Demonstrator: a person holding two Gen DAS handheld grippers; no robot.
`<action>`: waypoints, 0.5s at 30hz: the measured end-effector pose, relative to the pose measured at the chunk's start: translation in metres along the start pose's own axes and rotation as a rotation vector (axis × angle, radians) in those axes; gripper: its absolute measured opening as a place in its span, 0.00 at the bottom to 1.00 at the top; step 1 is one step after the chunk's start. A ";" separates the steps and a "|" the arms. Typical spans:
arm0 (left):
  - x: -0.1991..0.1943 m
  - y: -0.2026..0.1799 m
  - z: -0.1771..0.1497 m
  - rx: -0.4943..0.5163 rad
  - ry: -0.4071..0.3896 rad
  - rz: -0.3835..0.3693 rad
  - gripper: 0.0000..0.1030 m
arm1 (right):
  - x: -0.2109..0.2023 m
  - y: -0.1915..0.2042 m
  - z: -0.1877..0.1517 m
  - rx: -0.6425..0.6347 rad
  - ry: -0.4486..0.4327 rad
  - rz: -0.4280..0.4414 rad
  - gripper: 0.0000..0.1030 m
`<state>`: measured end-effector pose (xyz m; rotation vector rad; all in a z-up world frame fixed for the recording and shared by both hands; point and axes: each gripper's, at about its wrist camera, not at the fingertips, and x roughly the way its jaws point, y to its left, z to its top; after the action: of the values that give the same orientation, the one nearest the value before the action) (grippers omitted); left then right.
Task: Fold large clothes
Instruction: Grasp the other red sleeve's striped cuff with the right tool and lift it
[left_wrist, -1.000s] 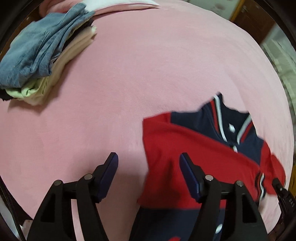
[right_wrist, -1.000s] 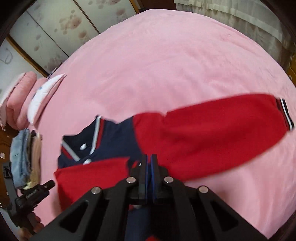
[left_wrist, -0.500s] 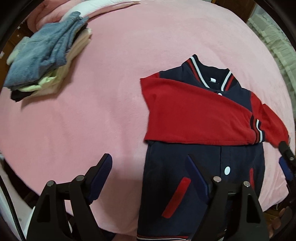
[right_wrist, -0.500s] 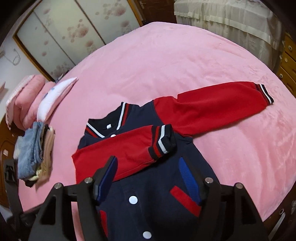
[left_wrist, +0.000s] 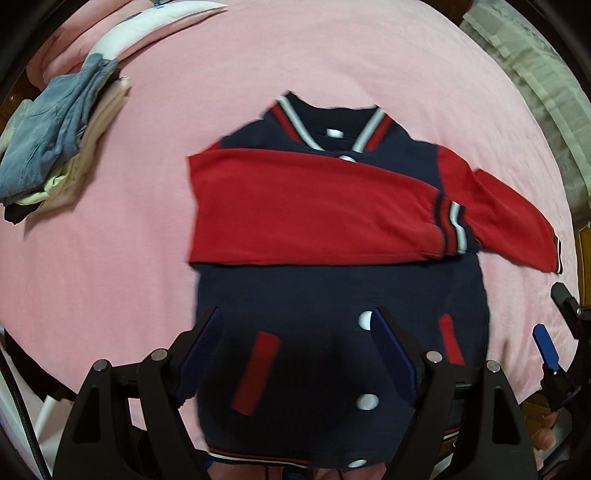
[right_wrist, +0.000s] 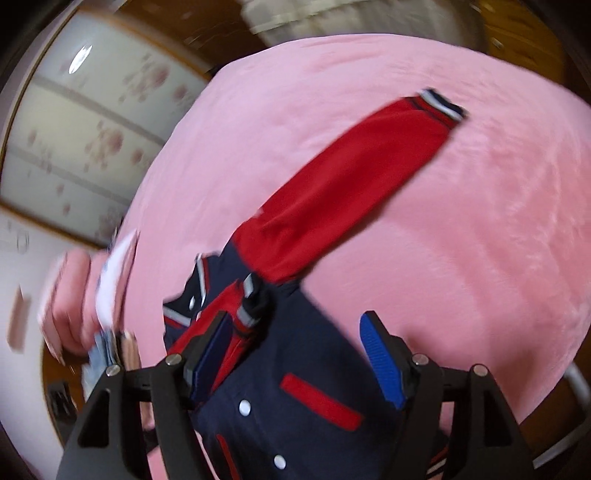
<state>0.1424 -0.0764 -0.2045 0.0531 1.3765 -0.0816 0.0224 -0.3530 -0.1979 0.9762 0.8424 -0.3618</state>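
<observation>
Jacket (left_wrist: 332, 332): soft, thick, limp, should drape not slide. Left gripper (left_wrist: 295, 354) and right gripper (right_wrist: 299, 358) both agape, empty. Pinch outstretched sleeve's striped cuff (right_wrist: 439, 105) at 1 o'clock

A wide bed covered in a soft pink blanket (left_wrist: 332, 66) fills most of both views, with pink and white pillows (left_wrist: 122, 40) at its head and a small pile of folded clothes (left_wrist: 55, 136), denim on top, near them. Behind the bed stand pale sliding cupboard doors (right_wrist: 85, 140) printed with faint pink blossoms and framed in brown wood, with a bright spot of lamp light (right_wrist: 79, 59) reflecting off the upper panel. On the far side hangs a pale curtain (left_wrist: 532, 85), and dark brown wooden furniture (right_wrist: 524, 33) shows at the blurred edge of the right view.
</observation>
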 end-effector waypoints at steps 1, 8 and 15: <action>0.001 -0.009 -0.002 -0.002 0.005 0.003 0.78 | -0.001 -0.010 0.007 0.031 -0.004 0.004 0.69; 0.007 -0.078 -0.002 0.004 0.050 0.019 0.78 | 0.007 -0.064 0.059 0.194 0.036 0.024 0.69; 0.023 -0.145 0.011 -0.019 0.088 0.022 0.78 | 0.031 -0.113 0.119 0.321 0.088 0.031 0.66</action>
<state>0.1441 -0.2226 -0.2232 0.0561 1.4646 -0.0480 0.0273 -0.5102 -0.2534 1.3095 0.8632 -0.4381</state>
